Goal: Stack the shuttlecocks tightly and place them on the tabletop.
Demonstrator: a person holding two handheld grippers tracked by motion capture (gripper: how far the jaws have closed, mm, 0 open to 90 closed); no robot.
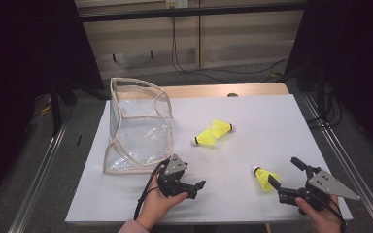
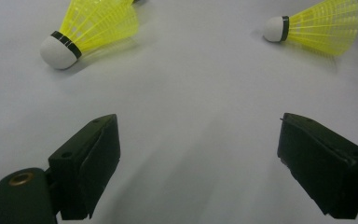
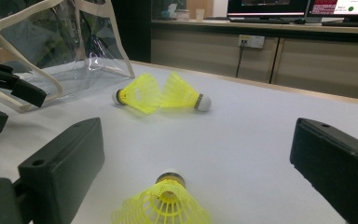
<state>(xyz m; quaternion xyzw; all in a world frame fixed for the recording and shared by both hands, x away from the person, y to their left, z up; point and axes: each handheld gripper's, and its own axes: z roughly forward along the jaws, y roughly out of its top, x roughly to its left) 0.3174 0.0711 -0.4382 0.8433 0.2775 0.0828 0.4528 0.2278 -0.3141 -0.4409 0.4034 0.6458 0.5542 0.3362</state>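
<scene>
Three yellow shuttlecocks lie on the white table: the nearest shuttlecock rests just ahead of the right gripper, between its wide-open jaws and not touched by them, cork end pointing away. The other two shuttlecocks lie touching, skirts overlapping, near the middle of the table. The left gripper has its jaws apart too, with nothing between them, aimed across the bare surface toward those shuttlecocks.

A shuttlecock is likely very light, with a thin plastic skirt that would buckle under a hard squeeze and a firm rounded cork that could slip. The cork, or the skirt close to it, looks the safest place to pinch, gently.

A clear plastic bag with beige trim stands open at the left, well apart from the nearest shuttlecock; its soft walls sag inward. Nothing stands between the right gripper and its shuttlecock.
</scene>
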